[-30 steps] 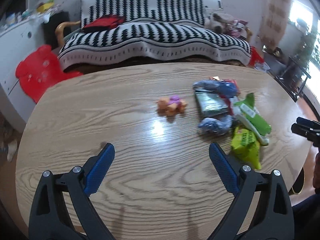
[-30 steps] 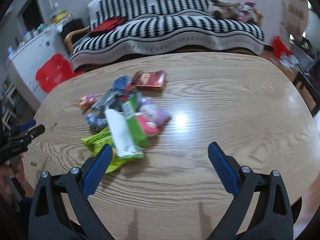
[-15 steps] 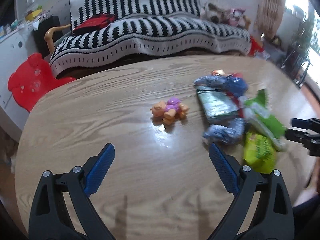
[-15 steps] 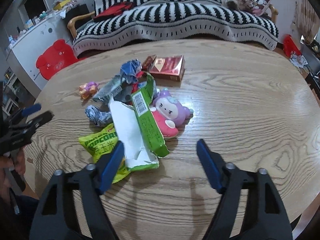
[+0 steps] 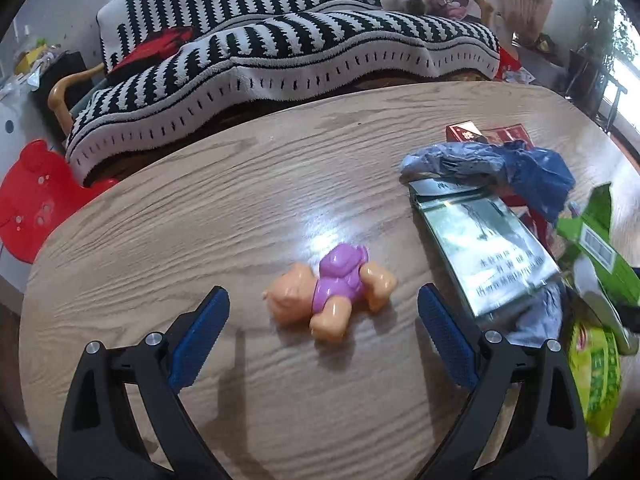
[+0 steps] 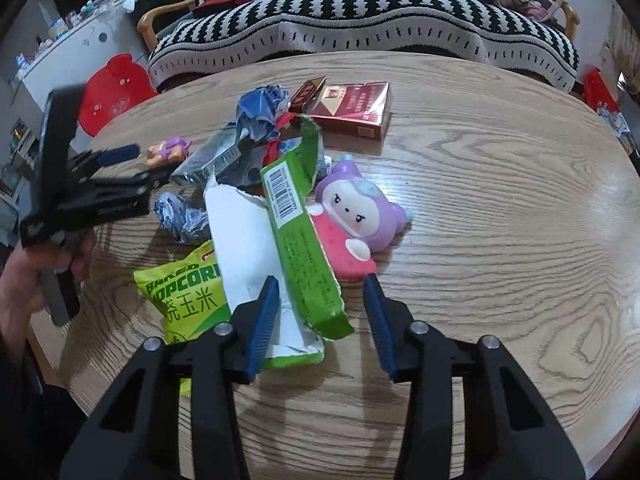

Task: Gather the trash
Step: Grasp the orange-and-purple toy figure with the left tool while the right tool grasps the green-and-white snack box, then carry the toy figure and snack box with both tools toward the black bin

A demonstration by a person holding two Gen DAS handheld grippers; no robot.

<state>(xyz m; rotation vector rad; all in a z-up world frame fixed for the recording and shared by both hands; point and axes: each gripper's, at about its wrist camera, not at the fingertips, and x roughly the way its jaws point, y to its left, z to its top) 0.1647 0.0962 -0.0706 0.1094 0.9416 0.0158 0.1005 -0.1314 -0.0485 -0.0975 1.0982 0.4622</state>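
Wrapper between closing right tool

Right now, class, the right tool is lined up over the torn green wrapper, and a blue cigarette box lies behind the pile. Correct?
Not quite. In the right wrist view the cigarette box is red, not blue. The right tool is closing around the torn green wrapper.

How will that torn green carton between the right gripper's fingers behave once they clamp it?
The torn green carton looks like thin card, ripped open with its white inside showing, so it will probably crush somewhat as the right gripper closes. It seems empty, likely light. It overlaps the popcorn bag, which may get dragged along.
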